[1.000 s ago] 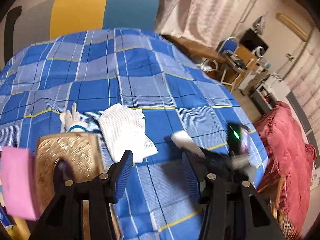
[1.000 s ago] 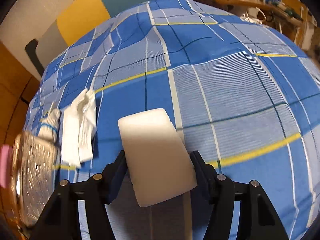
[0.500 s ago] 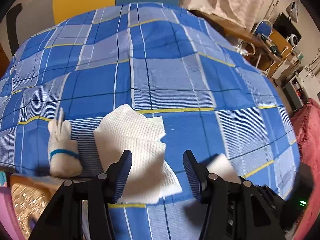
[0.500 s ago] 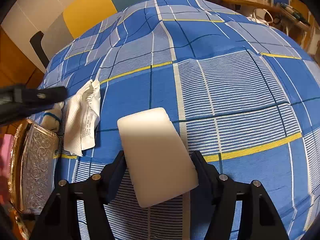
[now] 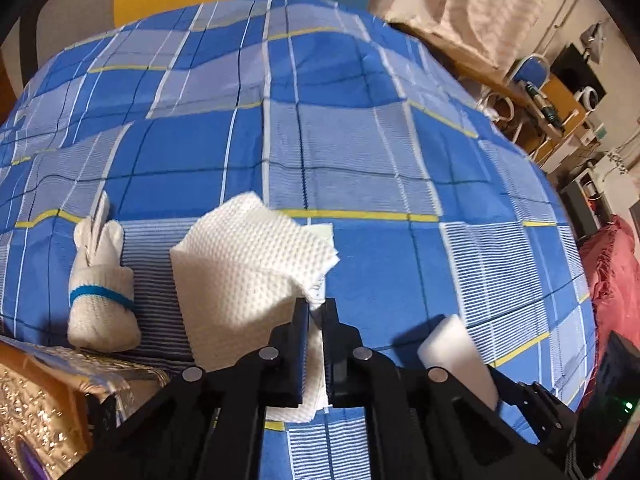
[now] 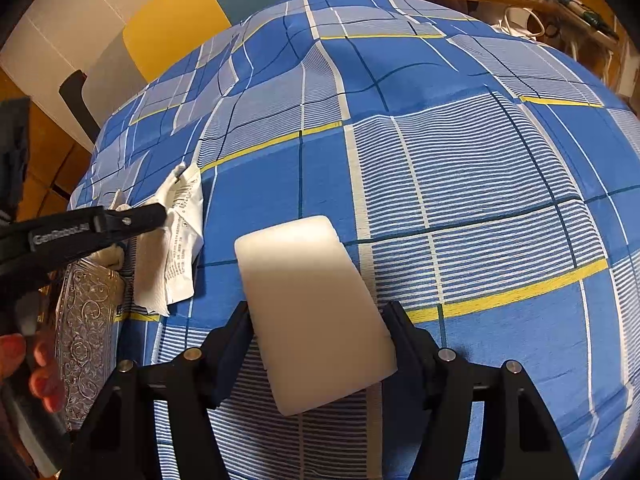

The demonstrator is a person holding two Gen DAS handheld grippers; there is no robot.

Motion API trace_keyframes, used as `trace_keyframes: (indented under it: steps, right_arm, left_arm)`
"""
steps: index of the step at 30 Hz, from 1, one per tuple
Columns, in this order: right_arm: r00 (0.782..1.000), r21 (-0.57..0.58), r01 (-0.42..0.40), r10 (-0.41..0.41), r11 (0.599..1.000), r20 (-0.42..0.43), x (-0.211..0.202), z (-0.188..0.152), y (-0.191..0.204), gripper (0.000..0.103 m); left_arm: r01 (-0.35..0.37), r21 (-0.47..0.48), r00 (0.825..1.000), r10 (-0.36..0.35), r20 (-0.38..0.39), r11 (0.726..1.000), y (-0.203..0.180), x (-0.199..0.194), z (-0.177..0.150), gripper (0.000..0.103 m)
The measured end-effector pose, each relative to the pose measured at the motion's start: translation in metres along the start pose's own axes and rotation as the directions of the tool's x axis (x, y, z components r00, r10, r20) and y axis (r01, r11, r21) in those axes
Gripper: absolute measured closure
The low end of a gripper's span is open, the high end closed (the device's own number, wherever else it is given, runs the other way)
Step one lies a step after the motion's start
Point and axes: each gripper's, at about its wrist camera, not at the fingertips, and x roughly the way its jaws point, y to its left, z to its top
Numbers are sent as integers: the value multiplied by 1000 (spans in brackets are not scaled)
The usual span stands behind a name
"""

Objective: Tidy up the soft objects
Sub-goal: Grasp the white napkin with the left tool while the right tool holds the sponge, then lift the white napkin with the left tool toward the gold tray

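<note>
A white textured paper towel (image 5: 248,268) lies on the blue plaid bedspread (image 5: 320,120). My left gripper (image 5: 316,312) is shut on the towel's near right edge, which is bunched up between the fingers. The towel (image 6: 176,248) and the left gripper's fingers (image 6: 136,216) also show in the right wrist view. My right gripper (image 6: 320,320) is shut on a white sponge block (image 6: 312,308), held just above the bedspread (image 6: 480,160). The sponge (image 5: 452,344) shows in the left wrist view at lower right. A rolled white sock with a blue band (image 5: 100,284) lies left of the towel.
An ornate gold-and-silver tray (image 6: 84,320) sits at the bed's near left edge, also seen in the left wrist view (image 5: 36,408). A red cloth (image 5: 612,280) hangs off the right side. A cluttered desk (image 5: 552,96) stands beyond the bed.
My left gripper moved down onto the paper towel and closed on its edge, crumpling it. My right gripper kept hold of the sponge and barely moved.
</note>
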Motion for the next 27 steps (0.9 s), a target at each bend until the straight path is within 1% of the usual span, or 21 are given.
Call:
trace_keyframes:
  steps: [6, 9, 10, 18, 21, 25, 27]
  right_arm:
    - [1000, 5, -3, 3, 1000, 0, 0, 0, 0, 36]
    - [1000, 6, -4, 4, 1000, -1, 0, 0, -1, 36]
    - [1000, 3, -2, 2, 1000, -1, 0, 0, 0, 36]
    - [1000, -15, 10, -10, 1000, 1, 1, 0, 1, 36]
    - [1000, -26, 18, -18, 1000, 4, 2, 0, 2, 36]
    - [999, -39, 32, -32, 999, 10, 2, -2, 5, 36]
    - [999, -43, 37, -36, 998, 11, 2, -3, 6, 36]
  left_arm:
    - [55, -16, 995, -53, 83, 998, 2, -29, -2, 99]
    - [127, -30, 987, -123, 106, 991, 3, -43, -4, 99]
    - [140, -32, 984, -136, 114, 990, 2, -48, -5, 99]
    - [259, -54, 951, -245, 188, 964, 8, -91, -15, 99]
    - [298, -62, 935, -278, 221, 952, 15, -111, -18, 99]
    - [334, -60, 914, -307, 265, 941, 22, -138, -21, 99]
    - [361, -58, 898, -331, 289, 931, 26, -153, -22, 99]
